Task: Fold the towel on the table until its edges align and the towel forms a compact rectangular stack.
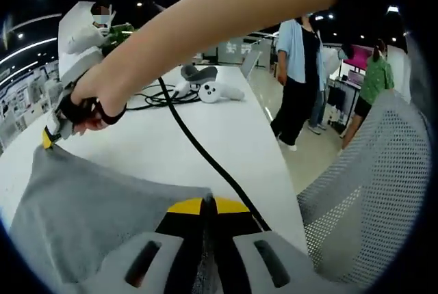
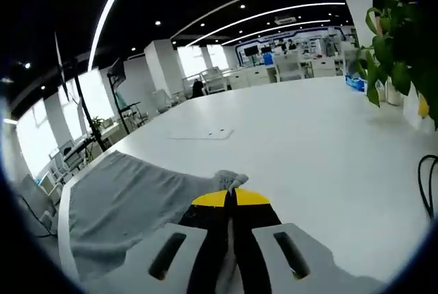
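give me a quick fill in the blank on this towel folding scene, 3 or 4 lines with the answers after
1. The towel on the white table is ____ in colour.
2. The left claw is ____ on a towel edge.
3. The tips of the right claw are coloured ____.
4. In the left gripper view, the cable across the table is ____.

Missing words: grey; shut; yellow; black

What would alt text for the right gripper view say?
The right gripper, yellow-tipped jaws shut, pinches a bunched corner of a grey towel spread on a long white table. A leafy plant stands at the right.
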A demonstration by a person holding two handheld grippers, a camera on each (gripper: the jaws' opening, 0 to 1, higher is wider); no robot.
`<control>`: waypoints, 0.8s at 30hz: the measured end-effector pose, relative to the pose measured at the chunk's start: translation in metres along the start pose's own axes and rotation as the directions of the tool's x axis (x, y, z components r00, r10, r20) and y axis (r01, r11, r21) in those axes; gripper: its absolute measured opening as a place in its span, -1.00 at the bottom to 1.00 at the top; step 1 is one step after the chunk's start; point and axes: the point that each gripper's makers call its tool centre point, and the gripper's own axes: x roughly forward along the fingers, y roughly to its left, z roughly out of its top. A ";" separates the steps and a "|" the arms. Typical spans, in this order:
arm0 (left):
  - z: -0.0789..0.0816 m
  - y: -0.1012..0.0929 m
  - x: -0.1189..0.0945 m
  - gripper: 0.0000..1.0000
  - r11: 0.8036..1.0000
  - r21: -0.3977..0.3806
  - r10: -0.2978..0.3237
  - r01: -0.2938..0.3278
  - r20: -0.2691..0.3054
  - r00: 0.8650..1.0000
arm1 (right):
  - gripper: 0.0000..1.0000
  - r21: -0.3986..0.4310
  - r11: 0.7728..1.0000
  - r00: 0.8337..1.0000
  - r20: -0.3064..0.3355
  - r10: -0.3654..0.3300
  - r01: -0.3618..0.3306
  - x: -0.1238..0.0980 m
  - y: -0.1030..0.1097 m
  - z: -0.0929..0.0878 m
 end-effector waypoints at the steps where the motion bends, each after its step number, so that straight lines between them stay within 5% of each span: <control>1: 0.004 0.001 -0.004 -0.93 1.000 -0.012 0.001 -0.001 0.017 1.000 | -1.00 0.002 1.000 1.000 0.002 0.012 -0.012 0.000 0.003 0.002; 10: 0.018 0.011 -0.036 -0.93 0.998 -0.044 0.047 -0.043 0.086 0.995 | -1.00 0.041 0.995 0.995 0.051 0.085 -0.087 -0.004 0.031 0.024; 24: 0.063 0.007 -0.079 -0.93 0.994 -0.076 0.091 -0.077 0.210 0.974 | -1.00 0.118 0.989 0.989 0.130 0.068 -0.084 -0.017 0.061 0.067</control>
